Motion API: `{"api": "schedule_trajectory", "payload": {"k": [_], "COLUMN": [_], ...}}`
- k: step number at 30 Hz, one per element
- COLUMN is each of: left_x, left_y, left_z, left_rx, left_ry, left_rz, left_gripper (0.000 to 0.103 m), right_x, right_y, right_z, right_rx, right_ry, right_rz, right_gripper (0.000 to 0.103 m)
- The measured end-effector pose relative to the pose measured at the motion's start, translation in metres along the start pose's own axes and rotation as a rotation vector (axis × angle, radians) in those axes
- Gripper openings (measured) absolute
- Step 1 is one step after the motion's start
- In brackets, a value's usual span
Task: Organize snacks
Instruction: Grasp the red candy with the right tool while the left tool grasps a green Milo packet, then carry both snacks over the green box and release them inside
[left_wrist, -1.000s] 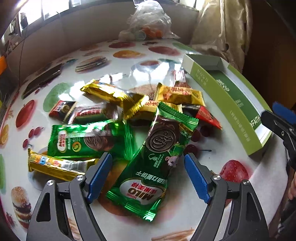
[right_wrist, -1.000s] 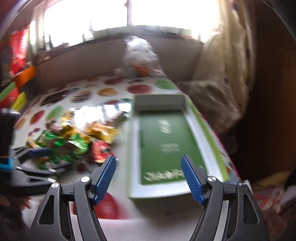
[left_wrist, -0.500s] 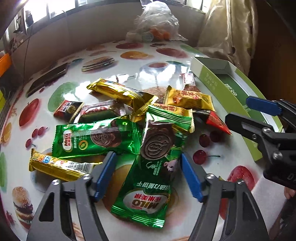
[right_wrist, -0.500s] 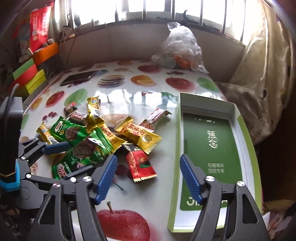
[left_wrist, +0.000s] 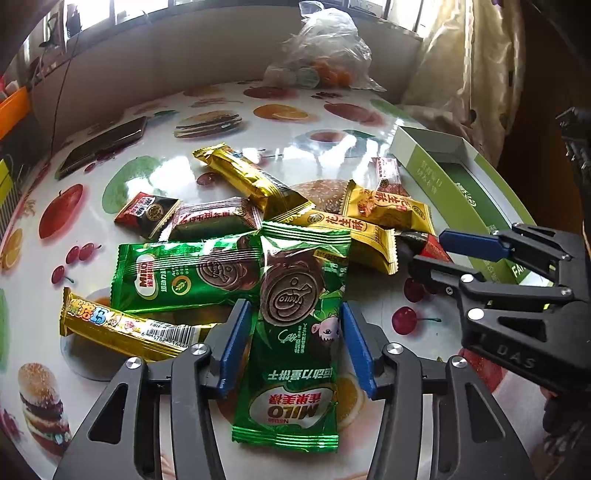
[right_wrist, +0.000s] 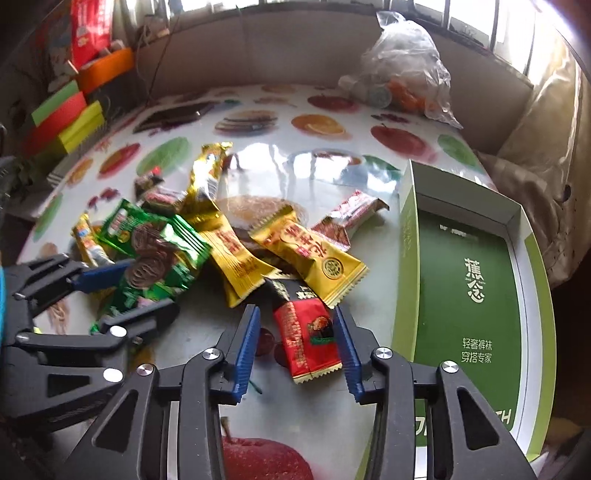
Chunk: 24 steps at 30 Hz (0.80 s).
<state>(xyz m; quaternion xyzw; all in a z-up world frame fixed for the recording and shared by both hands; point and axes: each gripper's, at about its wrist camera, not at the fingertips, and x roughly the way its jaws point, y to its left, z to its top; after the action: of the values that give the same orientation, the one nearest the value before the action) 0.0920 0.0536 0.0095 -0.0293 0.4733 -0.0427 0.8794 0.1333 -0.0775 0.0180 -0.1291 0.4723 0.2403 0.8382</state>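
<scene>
A round table (right_wrist: 325, 435) printed with fruit and burgers holds a heap of wrapped snacks, and an empty green box (right_wrist: 469, 280) lies open along its right side, just beside the heap. The left gripper (left_wrist: 293, 343) straddles a green Milo packet (left_wrist: 295, 321) at the near end of the heap, its jaws closing, the blue pads close on either side of the wrapper but seemingly not yet pressing it. The right gripper (right_wrist: 295, 339) straddles a red packet (right_wrist: 306, 332) at the heap's box-side edge, jaws closing too, with small gaps at both pads. The likeliest trouble is slippery foil: either wrapper could buckle or slide out. The Milo packet overlaps a second green packet (left_wrist: 184, 273), and a yellow packet (right_wrist: 310, 254) covers the red one's far end, so lifting may drag neighbours along. The two grippers sit near each other and could collide. A clear bag (right_wrist: 402, 70) and a phone (left_wrist: 103, 144) lie well apart, out of the way.
</scene>
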Motion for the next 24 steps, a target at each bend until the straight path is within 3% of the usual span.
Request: {"api": "schedule_trajectory", "payload": {"k": [3,10,12,24], "left_x": [0.000,-0.002,-0.004,-0.023], "left_y": [0.001,0.004,0.004,0.001], "left_z": [0.000,-0.001,-0.002,-0.004], "left_rx": [-0.010,-0.017,-0.023,-0.036], "left_ry": [-0.003,0.000,0.000,-0.020], "left_rz": [0.001,0.004,0.004,-0.008], "left_gripper": [0.045,0.042,0.042,0.042], "right_x": [0.002,0.001,-0.001,-0.021], "right_y": [-0.001,-0.002,-0.003,-0.007], "right_z": [-0.001,-0.004,-0.005,-0.016], "right_rx": [0.002,0.030,0.045,0.132], "right_ry": [0.002,-0.015,-0.024,-0.068], "right_rz": [-0.006,0.007,0.007,0.063], "right_gripper": [0.031,0.025,0.013,0.012]}}
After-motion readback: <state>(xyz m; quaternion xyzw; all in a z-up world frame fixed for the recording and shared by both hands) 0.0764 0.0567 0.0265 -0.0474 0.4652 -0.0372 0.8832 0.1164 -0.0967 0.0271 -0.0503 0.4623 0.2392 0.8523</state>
